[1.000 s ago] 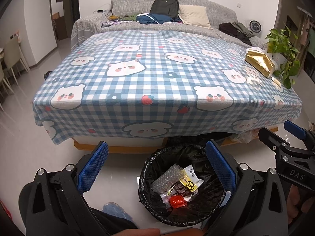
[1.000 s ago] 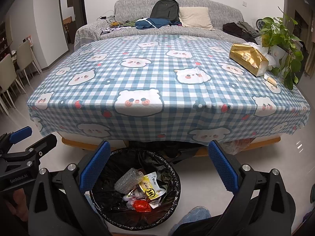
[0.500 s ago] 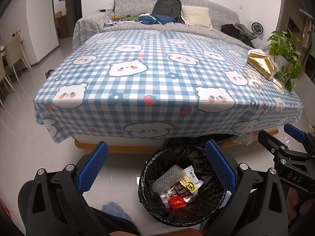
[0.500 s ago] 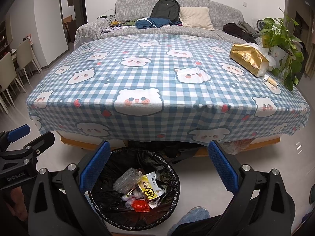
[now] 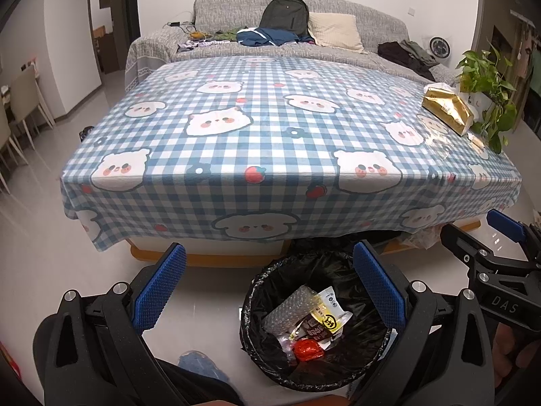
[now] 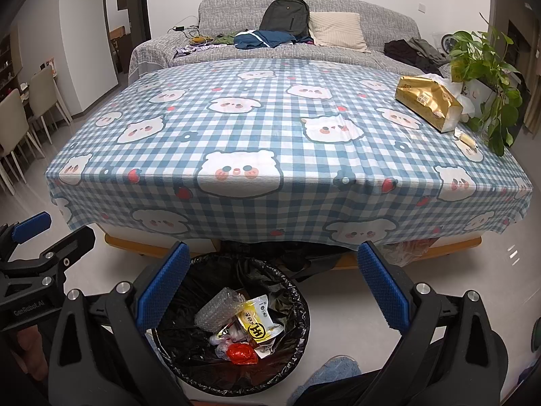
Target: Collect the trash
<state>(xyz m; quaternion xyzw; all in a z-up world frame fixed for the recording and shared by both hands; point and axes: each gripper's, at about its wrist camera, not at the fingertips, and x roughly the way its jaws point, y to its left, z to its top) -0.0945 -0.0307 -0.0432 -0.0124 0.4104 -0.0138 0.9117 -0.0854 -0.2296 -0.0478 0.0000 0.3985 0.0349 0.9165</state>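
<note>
A round bin with a black liner (image 5: 267, 280) stands on the floor in front of the table; it also shows in the right wrist view (image 6: 270, 274). Inside lie bubble wrap (image 5: 287, 311), a yellow and white packet (image 6: 258, 324) and a red wrapper (image 5: 307, 350). My left gripper (image 5: 268, 291) is open and empty, held above and before the bin. My right gripper (image 6: 274, 287) is open and empty, also over the bin. A small yellow wrapped piece (image 6: 466, 139) lies on the table's right edge.
The table wears a blue checked cloth with bear faces (image 5: 270, 135). A gold tissue pack (image 6: 427, 103) and a potted plant (image 6: 487, 77) stand at its right edge. A grey sofa with a backpack (image 5: 285, 13) is behind. Dining chairs (image 6: 20, 118) stand far left.
Both grippers stay open and nearly still; the views have drifted only slightly, the left one a little leftward. The bin's contents are unchanged.
</note>
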